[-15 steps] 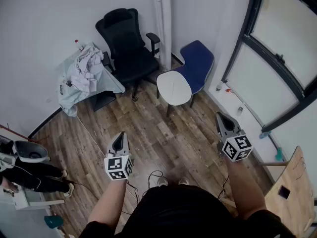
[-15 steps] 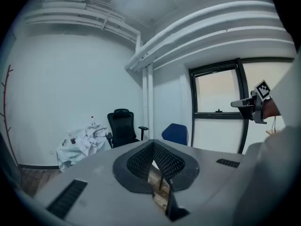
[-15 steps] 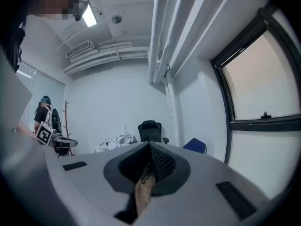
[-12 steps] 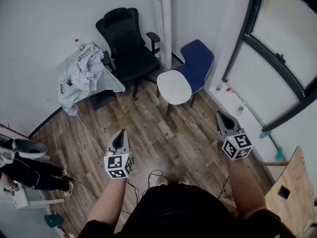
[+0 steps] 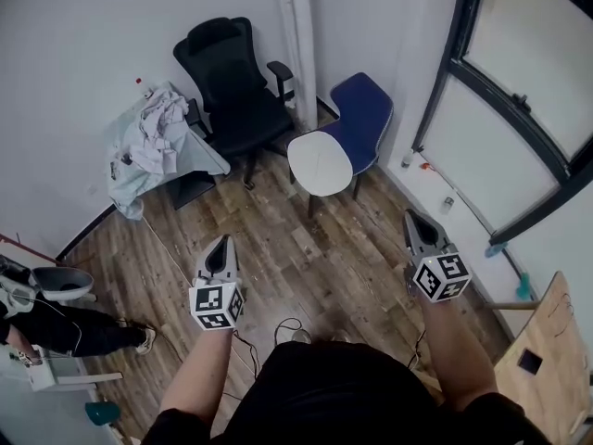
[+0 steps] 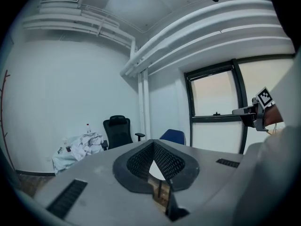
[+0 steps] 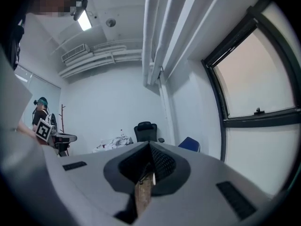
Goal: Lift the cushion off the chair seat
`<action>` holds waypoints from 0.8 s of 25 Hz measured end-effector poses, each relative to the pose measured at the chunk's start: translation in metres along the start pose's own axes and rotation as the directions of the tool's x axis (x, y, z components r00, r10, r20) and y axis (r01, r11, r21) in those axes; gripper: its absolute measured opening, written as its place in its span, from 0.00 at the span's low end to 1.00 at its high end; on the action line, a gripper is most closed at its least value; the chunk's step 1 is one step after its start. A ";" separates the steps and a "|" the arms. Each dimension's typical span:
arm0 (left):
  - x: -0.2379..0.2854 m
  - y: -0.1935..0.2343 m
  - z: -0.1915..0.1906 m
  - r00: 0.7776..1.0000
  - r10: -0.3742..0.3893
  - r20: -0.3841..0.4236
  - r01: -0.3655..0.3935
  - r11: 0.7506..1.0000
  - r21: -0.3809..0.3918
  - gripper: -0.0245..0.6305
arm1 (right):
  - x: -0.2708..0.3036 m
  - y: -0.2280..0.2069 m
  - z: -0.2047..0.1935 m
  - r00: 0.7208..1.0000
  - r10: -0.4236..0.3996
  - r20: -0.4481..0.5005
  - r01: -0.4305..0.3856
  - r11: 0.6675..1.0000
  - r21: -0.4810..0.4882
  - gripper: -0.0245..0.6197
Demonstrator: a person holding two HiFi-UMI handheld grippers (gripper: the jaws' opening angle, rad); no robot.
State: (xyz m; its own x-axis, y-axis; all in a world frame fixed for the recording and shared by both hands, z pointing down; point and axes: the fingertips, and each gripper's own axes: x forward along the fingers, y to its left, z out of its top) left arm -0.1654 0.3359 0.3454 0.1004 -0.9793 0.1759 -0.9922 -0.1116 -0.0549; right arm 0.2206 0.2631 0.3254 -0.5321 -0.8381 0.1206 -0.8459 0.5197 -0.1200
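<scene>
Claws both shut, two chairs, one cushion

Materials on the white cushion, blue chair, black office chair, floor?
The white cushion: smooth matte white, likely fabric-covered padding; unsure.
The blue chair: matte blue shell, fabric or plastic, can't tell.
The black office chair: dark matte back, probably mesh or fabric.
The floor: brown planks with visible grain, wood or wood-look laminate.

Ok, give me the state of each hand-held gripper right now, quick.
Left hand-held gripper: closed, jaw tips together, nothing held.
Right hand-held gripper: closed, jaw tips together, nothing held.
</scene>
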 end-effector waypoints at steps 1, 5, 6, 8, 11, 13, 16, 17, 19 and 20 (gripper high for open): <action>0.001 -0.004 0.001 1.000 0.001 0.002 -0.001 1.000 -0.002 0.04 | -0.002 -0.004 -0.001 1.000 0.003 -0.003 -0.003 1.000 0.001 0.06; 0.005 -0.021 -0.003 1.000 0.015 -0.002 -0.015 1.000 -0.003 0.04 | -0.005 -0.024 -0.015 1.000 0.013 -0.025 -0.012 1.000 0.022 0.06; 0.005 -0.027 -0.006 1.000 0.014 -0.007 -0.014 1.000 0.000 0.04 | -0.005 -0.029 -0.020 0.999 0.017 -0.031 -0.016 0.999 0.034 0.06; 0.006 -0.035 -0.012 1.000 0.011 -0.018 -0.011 1.000 0.005 0.04 | -0.003 -0.032 -0.029 0.998 0.035 -0.045 -0.033 0.998 0.053 0.06; 0.014 -0.033 -0.019 0.999 0.013 -0.034 -0.013 1.000 0.001 0.04 | 0.005 -0.027 -0.040 0.996 0.068 -0.065 -0.064 0.996 0.061 0.06; 0.023 -0.029 -0.021 0.999 0.012 -0.045 -0.012 1.000 -0.004 0.04 | 0.011 -0.027 -0.045 0.995 0.069 -0.077 -0.064 0.996 0.070 0.06; 0.044 -0.023 -0.019 0.999 -0.003 -0.040 0.003 1.000 0.000 0.04 | 0.022 -0.034 -0.045 0.995 0.054 -0.087 -0.047 0.996 0.076 0.06; 0.054 -0.020 -0.018 0.999 -0.007 -0.034 0.007 1.000 -0.001 0.04 | 0.026 -0.038 -0.045 0.995 0.048 -0.089 -0.041 0.996 0.074 0.06; 0.076 -0.013 -0.014 1.000 -0.009 -0.020 0.009 1.000 -0.012 0.04 | 0.036 -0.048 -0.045 0.995 0.029 -0.092 -0.023 0.997 0.073 0.06; 0.088 -0.008 -0.013 1.000 -0.008 -0.013 0.008 1.000 -0.020 0.04 | 0.041 -0.053 -0.045 0.995 0.018 -0.094 -0.010 0.997 0.077 0.06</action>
State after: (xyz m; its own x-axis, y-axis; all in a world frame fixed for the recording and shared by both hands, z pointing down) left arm -0.1497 0.2529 0.3741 0.1074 -0.9761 0.1891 -0.9927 -0.1158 -0.0338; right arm 0.2419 0.2091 0.3810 -0.5481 -0.8095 0.2105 -0.8348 0.5141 -0.1968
